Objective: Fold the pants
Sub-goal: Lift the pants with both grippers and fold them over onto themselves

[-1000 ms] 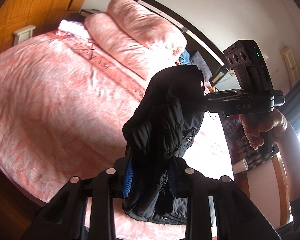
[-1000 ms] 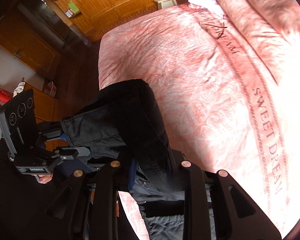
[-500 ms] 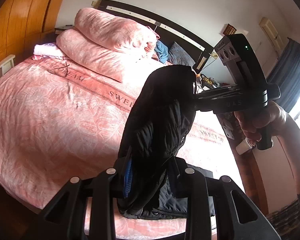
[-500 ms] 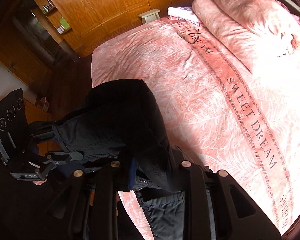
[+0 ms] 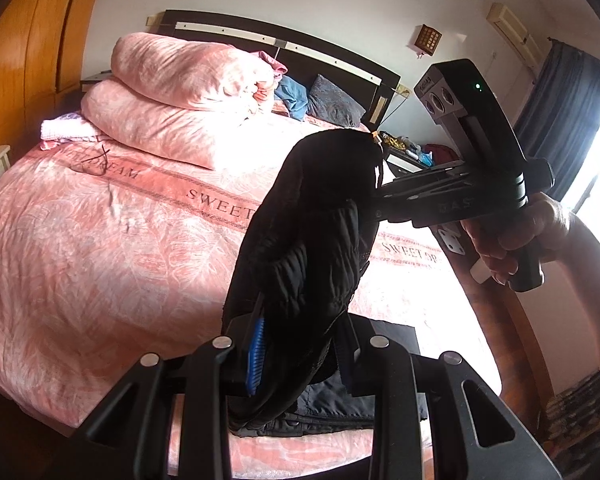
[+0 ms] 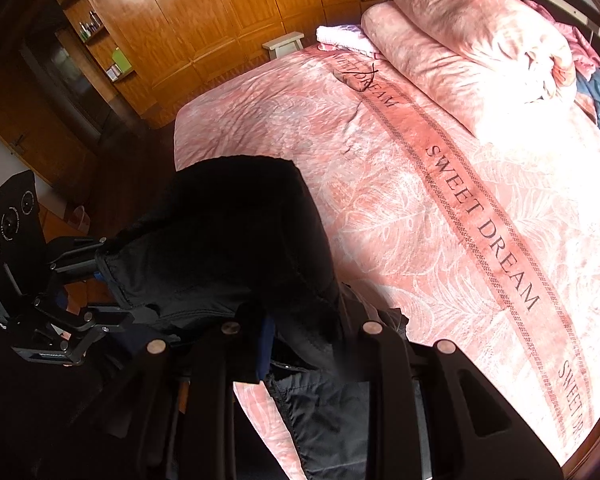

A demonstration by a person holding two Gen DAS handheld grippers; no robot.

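Both grippers, left gripper (image 5: 300, 354) and right gripper (image 6: 300, 344), clamp black pants (image 5: 308, 232) above a pink bedspread (image 5: 100, 248) before wooden wardrobes (image 6: 220, 12).

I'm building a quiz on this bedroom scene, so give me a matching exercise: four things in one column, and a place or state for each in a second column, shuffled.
Things:
1. black pants
2. pink pillows
3. blue curtain
4. small white stool

Places or states:
A. stacked at the headboard
B. hanging by the bright window
C. clamped in both tools, lifted over the bed
D. on the floor beside the wooden wardrobe

Pairs: 1-C, 2-A, 3-B, 4-D
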